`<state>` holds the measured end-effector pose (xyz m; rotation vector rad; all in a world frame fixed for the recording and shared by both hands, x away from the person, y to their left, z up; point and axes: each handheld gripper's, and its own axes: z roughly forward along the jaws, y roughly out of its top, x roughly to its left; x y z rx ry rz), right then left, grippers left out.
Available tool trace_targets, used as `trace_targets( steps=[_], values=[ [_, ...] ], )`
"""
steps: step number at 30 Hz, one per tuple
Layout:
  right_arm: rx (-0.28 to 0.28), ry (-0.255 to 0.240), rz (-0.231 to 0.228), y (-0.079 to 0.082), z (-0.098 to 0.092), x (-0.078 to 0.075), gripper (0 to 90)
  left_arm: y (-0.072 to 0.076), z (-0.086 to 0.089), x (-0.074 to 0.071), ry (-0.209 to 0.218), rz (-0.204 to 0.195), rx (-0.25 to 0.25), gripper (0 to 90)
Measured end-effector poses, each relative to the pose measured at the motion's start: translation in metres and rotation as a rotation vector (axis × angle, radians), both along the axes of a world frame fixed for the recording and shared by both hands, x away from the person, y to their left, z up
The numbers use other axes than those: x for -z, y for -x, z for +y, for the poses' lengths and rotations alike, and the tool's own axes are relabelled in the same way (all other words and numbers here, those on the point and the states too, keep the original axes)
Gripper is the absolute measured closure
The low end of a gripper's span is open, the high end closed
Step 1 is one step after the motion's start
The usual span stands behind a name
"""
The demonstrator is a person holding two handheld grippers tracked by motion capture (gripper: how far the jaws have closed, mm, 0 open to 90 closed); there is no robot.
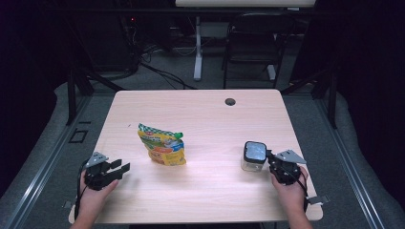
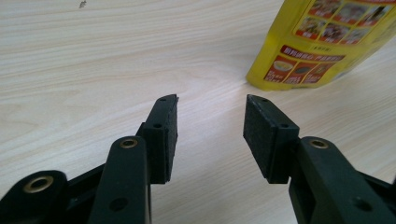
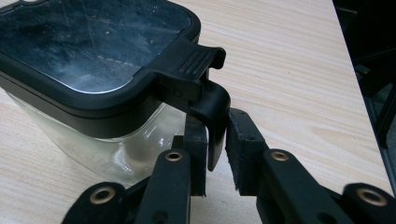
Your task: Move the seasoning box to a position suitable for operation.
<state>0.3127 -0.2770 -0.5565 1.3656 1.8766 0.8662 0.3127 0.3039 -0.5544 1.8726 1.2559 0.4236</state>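
A clear square container (image 1: 254,155) with a black clip-on lid stands at the table's front right. In the right gripper view the container (image 3: 93,51) is close up, and its black latch tab (image 3: 212,98) hangs down between the pads of my right gripper (image 3: 217,140), which press on it from both sides. My right gripper (image 1: 268,156) reaches the container from the right. A yellow printed pouch (image 1: 162,145) stands left of centre. My left gripper (image 1: 123,166) lies low at the front left, open and holding nothing. In its own view the left gripper (image 2: 211,100) points at bare wood, with the pouch (image 2: 317,42) ahead to the right.
The light wooden table (image 1: 210,119) has a round cable hole (image 1: 230,101) near its far edge. Behind it stand a dark chair (image 1: 253,43) and a white desk leg (image 1: 197,47) on grey floor.
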Motion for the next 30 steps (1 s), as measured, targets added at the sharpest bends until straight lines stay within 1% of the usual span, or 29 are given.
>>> trace_targets(
  steps=[1,2,3,5,7,11,13,14,15,16,17,19,20,21,22,23,25,26,27,28,29,30],
  values=[
    [-0.001,0.005,-0.001,0.0,0.001,0.0,79.3,0.001,0.0,0.0,0.017,0.0,0.001,55.3],
    [-0.004,0.006,-0.002,0.0,0.002,0.001,79.5,0.001,0.0,0.0,0.019,0.001,0.002,56.0],
    [-0.007,0.012,-0.002,0.0,0.004,0.001,79.7,0.002,0.0,-0.001,0.012,0.002,0.005,56.1],
    [-0.013,0.007,0.001,0.001,0.005,0.001,79.6,0.003,-0.001,-0.001,0.007,-0.004,0.006,56.2],
    [-0.022,0.018,0.012,0.002,0.009,-0.001,79.6,0.004,-0.002,-0.002,-0.001,-0.003,0.012,56.2],
    [-0.072,0.035,0.018,0.007,0.023,-0.002,79.5,0.005,-0.005,-0.004,-0.006,-0.015,0.022,56.1],
    [-0.079,0.039,0.026,0.008,0.025,-0.002,79.4,0.005,-0.006,-0.004,-0.014,-0.016,0.025,56.1],
    [-0.09,0.029,0.025,0.009,0.029,-0.002,79.3,0.005,-0.007,-0.003,-0.017,-0.017,0.028,56.1],
    [-0.114,0.025,0.048,0.012,0.037,-0.004,78.8,0.005,-0.008,-0.004,-0.021,-0.015,0.033,56.0],
    [-0.114,0.025,0.048,0.012,0.037,-0.004,78.8,0.005,-0.009,-0.004,-0.02,-0.012,0.033,56.0],
    [-0.132,0.019,0.045,0.014,0.042,-0.004,78.7,0.005,-0.009,-0.004,-0.019,-0.015,0.037,56.0],
    [-0.175,0.041,0.055,0.017,0.052,-0.005,78.7,0.005,-0.011,-0.004,-0.017,-0.016,0.041,55.9],
    [-0.183,0.036,0.058,0.019,0.057,-0.005,78.6,0.005,-0.011,-0.004,-0.02,-0.012,0.047,55.9],
    [-0.221,0.047,0.062,0.021,0.066,-0.006,78.7,0.005,-0.012,-0.004,-0.021,-0.016,0.05,55.8],
    [-0.236,0.055,0.066,0.023,0.07,-0.006,78.7,0.006,-0.014,-0.005,-0.024,-0.018,0.056,55.7],
    [-0.241,0.05,0.069,0.024,0.073,-0.006,78.7,0.006,-0.015,-0.006,-0.036,-0.014,0.064,55.6],
    [-0.264,0.041,0.078,0.027,0.081,-0.007,78.4,0.007,-0.017,-0.006,-0.036,-0.028,0.071,55.6],
    [-0.264,0.041,0.078,0.027,0.081,-0.007,78.4,0.007,-0.017,-0.006,-0.036,-0.028,0.071,55.6],
    [-0.294,0.047,0.09,0.029,0.086,-0.008,78.1,0.008,-0.018,-0.007,-0.041,-0.03,0.077,55.5],
    [-0.294,0.047,0.09,0.029,0.086,-0.008,78.1,0.008,-0.018,-0.007,-0.041,-0.03,0.077,55.5],
    [-0.321,0.051,0.093,0.031,0.091,-0.009,78.1,0.009,-0.019,-0.007,-0.05,-0.028,0.081,55.6],
    [-0.321,0.051,0.093,0.031,0.091,-0.009,78.1,0.009,-0.019,-0.007,-0.05,-0.028,0.081,55.6]
  ],
)
